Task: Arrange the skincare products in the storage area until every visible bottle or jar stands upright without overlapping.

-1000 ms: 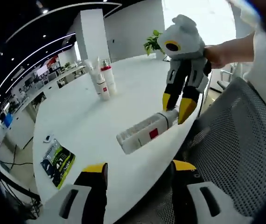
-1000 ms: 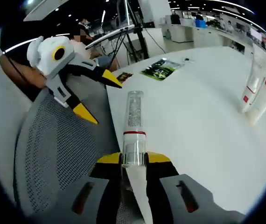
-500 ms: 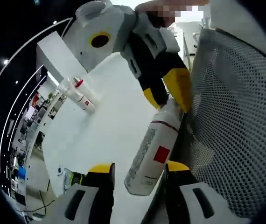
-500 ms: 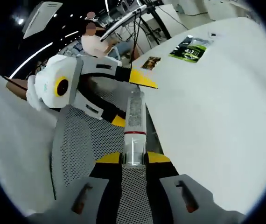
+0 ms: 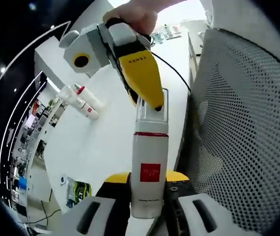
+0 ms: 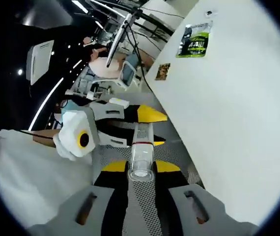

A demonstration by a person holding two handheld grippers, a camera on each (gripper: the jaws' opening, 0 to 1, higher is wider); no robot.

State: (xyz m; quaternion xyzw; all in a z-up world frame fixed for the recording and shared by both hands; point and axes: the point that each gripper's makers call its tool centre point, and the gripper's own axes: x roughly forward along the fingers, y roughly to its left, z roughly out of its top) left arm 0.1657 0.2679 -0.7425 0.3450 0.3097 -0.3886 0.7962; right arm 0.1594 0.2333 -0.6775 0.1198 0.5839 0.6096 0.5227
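Left tongs (image 5: 147, 183): in my left gripper view the yellow-tipped jaws are pressed against the lower body of a white bottle (image 5: 150, 169) — pinching it on both sides.
Bottle: white body, a red square label, a red ring under a clear cap; it runs up the middle of my left gripper view, held between both pairs of tongs beside the bench edge. I cannot tell whether it touches the bench.
Right tongs (image 6: 141, 167): in my right gripper view the jaws close on the clear cap end of the same bottle (image 6: 141, 156), seen end-on. From the left gripper view, these right tongs (image 5: 152, 101) come in from above, one yellow jaw lying over the clear cap, with a person's hand (image 5: 132, 14) on the grip.
Bench (image 5: 115, 132): a white top, its edge passing just beside the held bottle; in my right gripper view the bench (image 6: 233, 108) takes up the right side.
Other bottles: a pair of white bottles (image 5: 81, 101), one with a red cap, sits close together far across the bench, well apart from the held one; whether they stand upright I cannot tell from this tilted view.
Leaflet (image 5: 78, 189): a green-and-black printed sheet lies flat near the bench edge; my right gripper view shows the leaflet (image 6: 196, 40) with a small card (image 6: 162, 71) close by.
Chair (image 5: 243, 137): grey perforated mesh — directly beside the bench edge.
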